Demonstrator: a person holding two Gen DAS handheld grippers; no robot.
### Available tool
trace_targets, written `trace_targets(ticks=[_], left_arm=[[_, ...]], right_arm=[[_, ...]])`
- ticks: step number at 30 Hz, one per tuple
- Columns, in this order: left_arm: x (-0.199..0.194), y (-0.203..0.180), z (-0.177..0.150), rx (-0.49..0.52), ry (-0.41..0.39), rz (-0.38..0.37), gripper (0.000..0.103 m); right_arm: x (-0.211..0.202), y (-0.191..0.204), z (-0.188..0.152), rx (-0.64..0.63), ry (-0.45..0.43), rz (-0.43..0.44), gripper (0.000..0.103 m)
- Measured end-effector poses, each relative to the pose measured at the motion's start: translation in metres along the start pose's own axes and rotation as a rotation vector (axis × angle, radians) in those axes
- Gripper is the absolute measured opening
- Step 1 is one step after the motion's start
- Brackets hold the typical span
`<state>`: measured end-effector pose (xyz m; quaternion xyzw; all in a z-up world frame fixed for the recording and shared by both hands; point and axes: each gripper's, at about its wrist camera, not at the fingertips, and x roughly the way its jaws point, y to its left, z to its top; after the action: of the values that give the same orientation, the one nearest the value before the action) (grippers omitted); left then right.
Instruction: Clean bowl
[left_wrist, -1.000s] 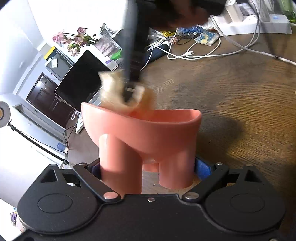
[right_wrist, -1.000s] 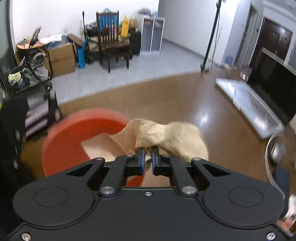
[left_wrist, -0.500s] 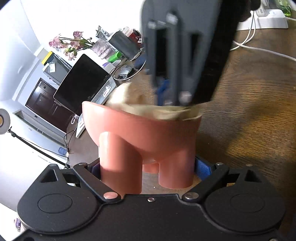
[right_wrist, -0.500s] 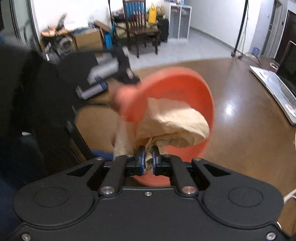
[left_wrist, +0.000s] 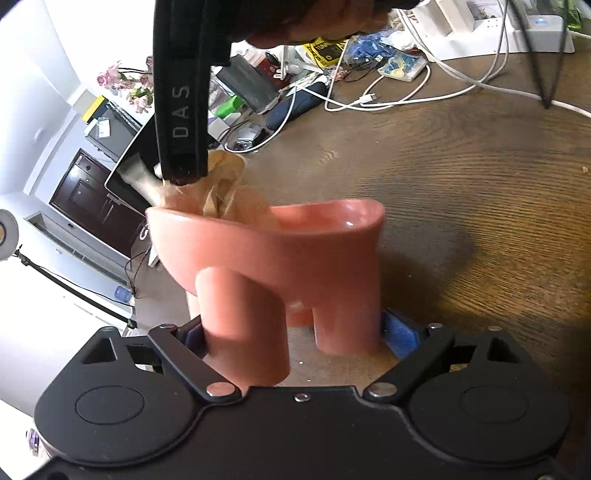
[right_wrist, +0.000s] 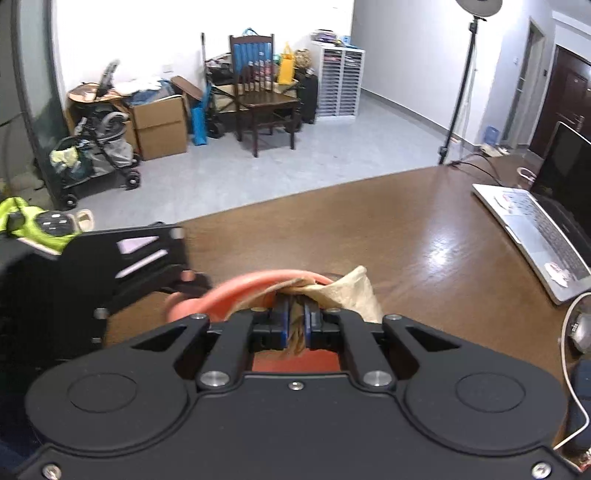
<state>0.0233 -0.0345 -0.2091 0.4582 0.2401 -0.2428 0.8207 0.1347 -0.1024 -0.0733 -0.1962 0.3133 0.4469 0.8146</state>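
A salmon-pink bowl with stubby legs (left_wrist: 273, 258) is held above the wooden table, its legs clamped in my left gripper (left_wrist: 295, 332). My right gripper (right_wrist: 297, 325) is shut on a beige cloth (right_wrist: 354, 291) and presses it over the bowl's rim (right_wrist: 258, 280). In the left wrist view the right gripper (left_wrist: 181, 110) comes down from above with the cloth (left_wrist: 229, 192) at the bowl's far left rim. The left gripper (right_wrist: 122, 266) shows at the left of the right wrist view.
An open laptop (right_wrist: 539, 232) lies on the brown wooden table (right_wrist: 406, 229) to the right. White cables (left_wrist: 388, 96), a power strip (left_wrist: 532, 33) and clutter crowd the table's far edge. Beyond the table stand a chair (right_wrist: 262, 96) and boxes (right_wrist: 159, 125).
The right gripper has moved the cloth from the middle of the bowl to its rim. The bowl stays held in the left gripper, now tilted less toward the right camera.
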Motion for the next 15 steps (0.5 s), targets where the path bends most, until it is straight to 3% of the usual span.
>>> trace_targets(ticks=[2, 7, 15], left_arm=[[0.002, -0.001, 0.0, -0.006, 0.002, -0.007, 0.075], [0.006, 0.003, 0.002, -0.031, -0.004, -0.008, 0.072], [0.012, 0.005, 0.008, -0.028, -0.005, -0.017, 0.073]], right_arm=[[0.002, -0.008, -0.003, 0.02, 0.009, -0.017, 0.009], [0.011, -0.017, -0.023, 0.061, 0.062, -0.033, 0.009], [0.02, 0.005, -0.054, 0.065, 0.129, 0.03, 0.009]])
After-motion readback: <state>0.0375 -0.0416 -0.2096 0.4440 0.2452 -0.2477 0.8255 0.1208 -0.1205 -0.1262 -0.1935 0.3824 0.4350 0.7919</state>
